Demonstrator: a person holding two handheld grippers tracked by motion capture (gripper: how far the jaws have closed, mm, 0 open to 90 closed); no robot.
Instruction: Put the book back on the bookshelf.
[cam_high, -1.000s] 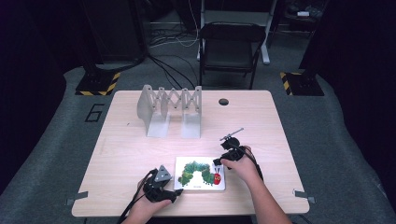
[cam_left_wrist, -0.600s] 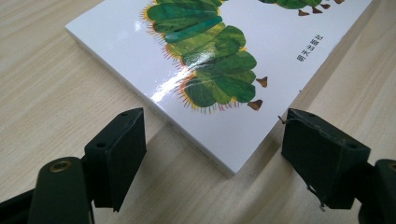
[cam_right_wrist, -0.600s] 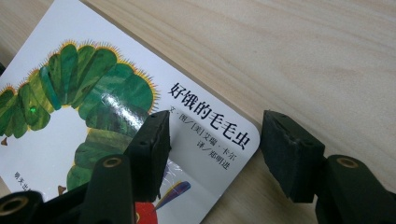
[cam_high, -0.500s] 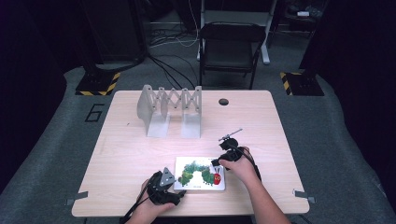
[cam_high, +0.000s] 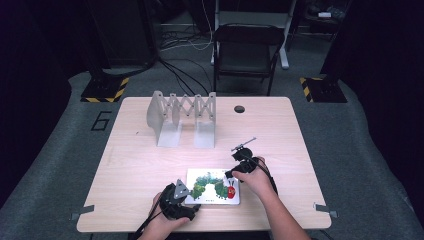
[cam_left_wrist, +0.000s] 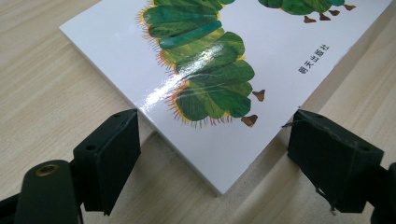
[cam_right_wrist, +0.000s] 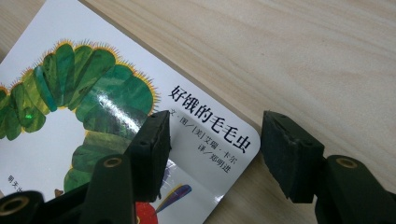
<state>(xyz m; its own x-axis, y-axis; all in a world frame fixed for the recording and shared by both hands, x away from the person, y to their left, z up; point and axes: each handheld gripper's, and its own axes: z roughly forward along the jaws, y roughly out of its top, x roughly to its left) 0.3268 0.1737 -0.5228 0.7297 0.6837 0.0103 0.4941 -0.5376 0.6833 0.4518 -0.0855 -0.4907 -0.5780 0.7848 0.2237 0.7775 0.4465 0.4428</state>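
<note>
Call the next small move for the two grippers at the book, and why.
Probably close the left gripper on the book corner. Its jaws have just been opening and now stand either side of that corner without touching, with the book flat on the table. The right gripper is open over the opposite corner.

Book (cam_left_wrist: 224, 70) cover cut off by frame edge in both gripper views.

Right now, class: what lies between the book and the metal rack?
In the high view, bare table alone separates the book from the rack.
</note>
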